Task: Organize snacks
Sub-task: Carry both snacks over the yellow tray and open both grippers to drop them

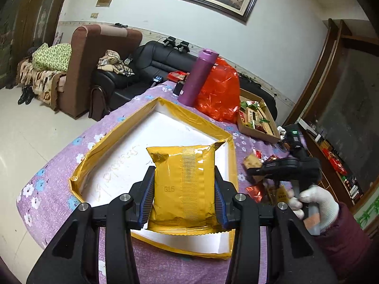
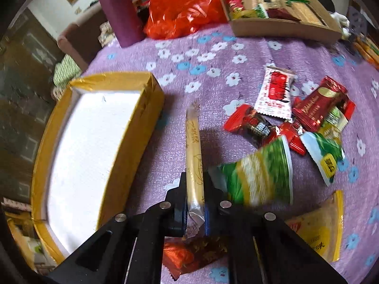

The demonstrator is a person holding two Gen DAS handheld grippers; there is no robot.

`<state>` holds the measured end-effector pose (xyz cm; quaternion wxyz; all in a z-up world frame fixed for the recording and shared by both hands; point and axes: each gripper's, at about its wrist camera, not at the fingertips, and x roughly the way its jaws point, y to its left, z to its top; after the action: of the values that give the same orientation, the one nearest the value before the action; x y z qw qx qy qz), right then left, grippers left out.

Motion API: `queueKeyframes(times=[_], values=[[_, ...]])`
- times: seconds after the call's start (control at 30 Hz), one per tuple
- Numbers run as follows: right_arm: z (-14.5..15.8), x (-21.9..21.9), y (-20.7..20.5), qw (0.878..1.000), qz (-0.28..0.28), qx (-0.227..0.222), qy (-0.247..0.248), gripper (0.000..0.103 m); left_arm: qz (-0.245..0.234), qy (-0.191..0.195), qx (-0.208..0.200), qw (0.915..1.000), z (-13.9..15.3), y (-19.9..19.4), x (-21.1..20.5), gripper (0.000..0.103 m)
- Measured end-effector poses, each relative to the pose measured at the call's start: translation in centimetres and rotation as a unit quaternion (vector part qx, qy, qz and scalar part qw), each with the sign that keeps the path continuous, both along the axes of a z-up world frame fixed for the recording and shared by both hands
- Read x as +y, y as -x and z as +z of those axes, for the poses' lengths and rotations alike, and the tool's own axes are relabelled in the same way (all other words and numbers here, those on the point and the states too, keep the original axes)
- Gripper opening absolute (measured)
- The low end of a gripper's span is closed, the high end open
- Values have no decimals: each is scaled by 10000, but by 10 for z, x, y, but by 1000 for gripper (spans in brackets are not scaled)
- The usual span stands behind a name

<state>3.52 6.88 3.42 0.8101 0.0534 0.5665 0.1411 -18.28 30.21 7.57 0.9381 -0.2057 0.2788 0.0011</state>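
Note:
My left gripper (image 1: 183, 177) is shut on a yellow snack packet (image 1: 183, 184), holding it upright above the white inside of the yellow-taped tray (image 1: 151, 139). My right gripper (image 2: 194, 182) is shut on a long tan stick packet (image 2: 194, 156), whose far end lies out over the purple flowered cloth (image 2: 213, 54). The same tray (image 2: 132, 123) lies to the left of that stick. Loose snacks lie to its right: a green and yellow packet (image 2: 258, 177), red wrappers (image 2: 319, 108) and a white and red packet (image 2: 276, 93). The right gripper (image 1: 263, 168) also shows in the left wrist view, held by a white-gloved hand (image 1: 317, 203).
A purple bottle (image 1: 197, 75) and a red plastic bag (image 1: 220, 92) stand at the table's far side. A cardboard box (image 2: 281, 27) with several snacks sits at the far right. A yellow packet (image 2: 317, 227) and an orange-brown wrapper (image 2: 189, 253) lie near the right gripper. Sofas stand beyond the table.

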Motion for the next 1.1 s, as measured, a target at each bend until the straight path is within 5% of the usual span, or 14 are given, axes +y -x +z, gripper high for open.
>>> queueKeyframes(times=[0.33, 0.67, 0.9, 0.97, 1.1], values=[[52, 29, 44, 9908, 830, -701, -801, 9, 274, -13, 358, 9990, -16, -15, 11, 42], [28, 121, 91, 9720, 2164, -186, -898, 9, 595, 183, 924, 9938, -36, -27, 26, 43], [19, 142, 102, 9672, 2388, -128, -854, 24, 646, 323, 799, 9942, -25, -17, 28, 50], [27, 136, 102, 9675, 2355, -292, -868, 33, 646, 325, 709, 9949, -19, -13, 26, 52], [45, 100, 99, 9707, 2104, -587, -1003, 34, 516, 264, 547, 9968, -6, -9, 15, 56]])
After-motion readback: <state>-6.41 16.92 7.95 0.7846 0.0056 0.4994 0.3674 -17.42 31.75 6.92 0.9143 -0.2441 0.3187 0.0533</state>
